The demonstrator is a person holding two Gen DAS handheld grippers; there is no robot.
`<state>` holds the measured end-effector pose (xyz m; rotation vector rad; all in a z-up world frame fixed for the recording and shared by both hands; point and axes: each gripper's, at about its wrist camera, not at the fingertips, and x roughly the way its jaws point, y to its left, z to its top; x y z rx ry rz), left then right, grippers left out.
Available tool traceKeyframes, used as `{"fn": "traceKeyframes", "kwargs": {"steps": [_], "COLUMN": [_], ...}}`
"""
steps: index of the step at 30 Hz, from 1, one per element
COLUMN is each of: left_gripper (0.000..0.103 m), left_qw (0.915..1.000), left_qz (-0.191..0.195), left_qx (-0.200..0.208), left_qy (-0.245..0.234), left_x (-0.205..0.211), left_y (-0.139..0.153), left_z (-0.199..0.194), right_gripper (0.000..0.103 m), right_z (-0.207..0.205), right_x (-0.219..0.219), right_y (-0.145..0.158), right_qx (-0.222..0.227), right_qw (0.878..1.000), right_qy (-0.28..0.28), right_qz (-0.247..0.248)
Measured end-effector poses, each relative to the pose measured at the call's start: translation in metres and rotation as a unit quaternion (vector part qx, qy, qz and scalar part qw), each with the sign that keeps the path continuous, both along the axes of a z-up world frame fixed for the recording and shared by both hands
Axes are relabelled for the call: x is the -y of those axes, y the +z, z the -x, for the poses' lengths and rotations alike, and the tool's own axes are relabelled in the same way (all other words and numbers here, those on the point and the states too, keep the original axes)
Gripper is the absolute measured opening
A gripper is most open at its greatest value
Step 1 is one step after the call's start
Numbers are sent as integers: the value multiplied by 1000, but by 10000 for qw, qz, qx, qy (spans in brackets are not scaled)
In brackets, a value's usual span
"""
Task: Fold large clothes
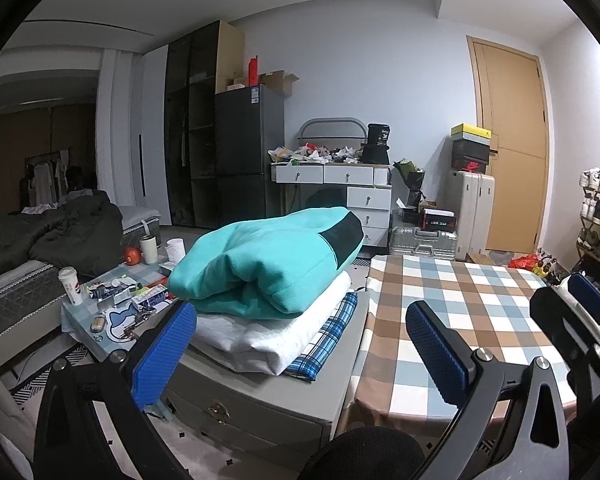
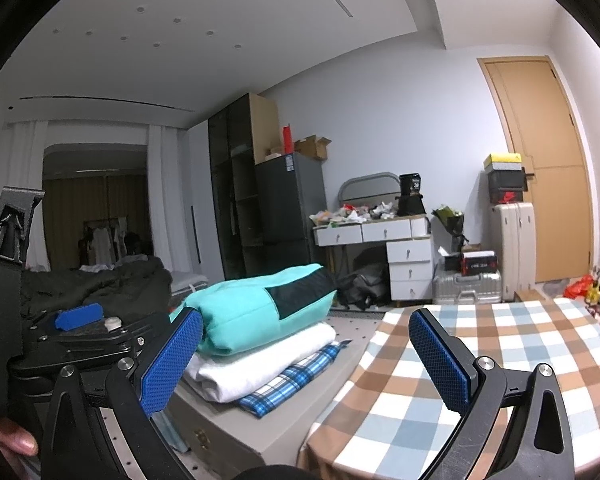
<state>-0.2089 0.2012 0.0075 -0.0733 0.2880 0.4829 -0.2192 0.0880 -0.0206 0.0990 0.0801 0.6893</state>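
We hold both grippers, left (image 1: 300,344) and right (image 2: 306,354), jaws wide and empty, facing a soft, floppy teal sweatshirt (image 1: 268,256) folded atop the stack, best gripped at edges.

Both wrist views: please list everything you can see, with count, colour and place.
Folded teal fleece garment: 1, teal with dark panel, top of stack.
Folded white garment: 1, white, under the teal one.
Folded blue plaid cloth: 1, blue and white, bottom of stack.
Grey drawer cabinet: 1, grey, under the stack.
Checked tablecloth table: 1, brown, blue, white, right of cabinet.
Silver suitcase: 1, lying by the far wall.
Wooden door: 1, tan, far right.
Left tool: open, empty.
Right tool: open, empty.
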Motion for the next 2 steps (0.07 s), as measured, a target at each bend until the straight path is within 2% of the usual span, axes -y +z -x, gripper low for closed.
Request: {"fn": "traceKeyframes", "kwargs": {"steps": [2], "left_gripper": [102], "left_qw": [9999], "left_qz": [9], "left_qx": [27], "left_qy": [-119], "left_x": [2], "left_y": [0], "left_z": [0], "right_gripper": [103], "right_z": [-1], "right_x": [2], "right_y": [-1], "right_qx": [-20], "right_qw": [10000], "right_qy": [-11], "right_qz": [-15]}}
